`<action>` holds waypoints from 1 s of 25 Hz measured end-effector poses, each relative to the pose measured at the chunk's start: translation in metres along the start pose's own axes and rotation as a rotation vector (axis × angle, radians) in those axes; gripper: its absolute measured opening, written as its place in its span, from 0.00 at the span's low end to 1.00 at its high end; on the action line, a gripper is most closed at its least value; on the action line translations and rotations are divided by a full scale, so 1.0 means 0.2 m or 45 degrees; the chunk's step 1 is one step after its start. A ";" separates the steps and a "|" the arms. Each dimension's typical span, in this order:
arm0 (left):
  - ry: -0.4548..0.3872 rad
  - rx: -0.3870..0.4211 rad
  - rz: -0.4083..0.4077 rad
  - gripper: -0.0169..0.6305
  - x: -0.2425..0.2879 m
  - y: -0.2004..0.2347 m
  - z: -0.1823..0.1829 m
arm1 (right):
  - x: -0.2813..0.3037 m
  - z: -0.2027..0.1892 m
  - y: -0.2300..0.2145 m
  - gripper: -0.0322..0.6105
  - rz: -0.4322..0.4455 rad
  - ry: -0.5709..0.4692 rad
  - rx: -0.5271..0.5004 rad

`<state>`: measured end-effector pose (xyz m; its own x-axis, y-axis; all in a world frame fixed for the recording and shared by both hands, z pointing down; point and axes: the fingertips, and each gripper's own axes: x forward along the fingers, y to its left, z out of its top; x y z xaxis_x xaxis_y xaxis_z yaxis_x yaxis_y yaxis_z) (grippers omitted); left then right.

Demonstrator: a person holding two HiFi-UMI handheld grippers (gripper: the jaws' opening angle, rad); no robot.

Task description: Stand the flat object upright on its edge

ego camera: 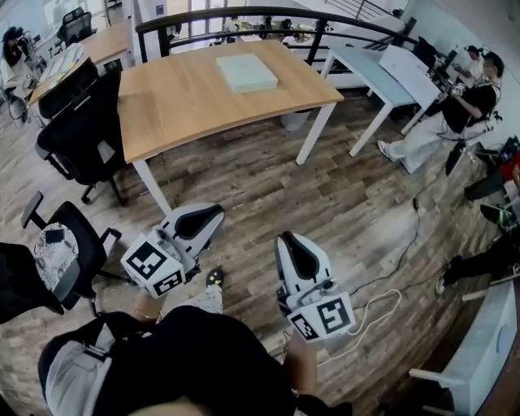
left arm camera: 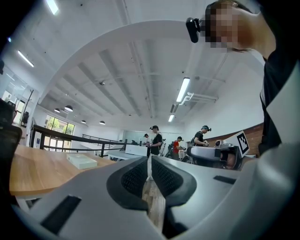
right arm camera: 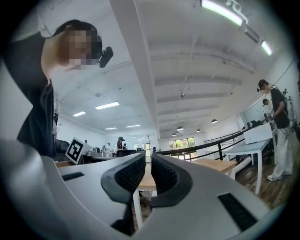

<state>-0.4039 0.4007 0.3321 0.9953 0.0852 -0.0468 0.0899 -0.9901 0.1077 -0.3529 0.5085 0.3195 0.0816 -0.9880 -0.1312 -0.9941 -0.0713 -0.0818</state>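
Observation:
A flat pale square box (ego camera: 246,71) lies on the wooden table (ego camera: 187,101) far ahead; in the left gripper view the box (left arm camera: 81,161) shows small at the left on that table (left arm camera: 33,168). My left gripper (ego camera: 213,214) is held over the floor well short of the table, shut with nothing between its jaws, which nearly meet (left arm camera: 149,169). My right gripper (ego camera: 286,240) hangs beside it, also shut and empty (right arm camera: 148,173). Each gripper sees the other's marker cube at the side.
Black office chairs (ego camera: 77,122) stand left of the table, another (ego camera: 57,252) near my left side. A white desk (ego camera: 382,73) stands at the right with a seated person (ego camera: 443,122) beside it. A white cable (ego camera: 382,305) lies on the wooden floor. A black railing (ego camera: 268,16) runs behind the table.

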 end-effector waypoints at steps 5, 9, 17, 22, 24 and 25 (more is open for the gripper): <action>0.018 -0.051 0.040 0.08 0.03 0.17 -0.08 | 0.15 -0.07 -0.05 0.12 0.022 0.023 0.023; 0.029 -0.070 0.068 0.08 0.07 0.32 -0.12 | 0.28 -0.14 -0.12 0.12 0.025 0.059 0.049; 0.016 -0.086 0.100 0.08 0.15 0.57 -0.09 | 0.53 -0.12 -0.22 0.12 0.043 0.068 0.032; -0.024 -0.063 0.075 0.08 0.22 0.68 -0.01 | 0.66 -0.09 -0.27 0.12 0.044 0.065 0.008; -0.030 -0.067 0.070 0.08 0.25 0.75 0.00 | 0.71 -0.08 -0.28 0.12 0.038 0.062 -0.006; -0.031 -0.072 0.064 0.08 0.27 0.78 0.00 | 0.73 -0.07 -0.30 0.12 0.031 0.060 -0.013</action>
<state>-0.3366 0.2516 0.3454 0.9974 0.0318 -0.0642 0.0421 -0.9851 0.1666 -0.2831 0.3658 0.3183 0.0545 -0.9947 -0.0867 -0.9965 -0.0486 -0.0687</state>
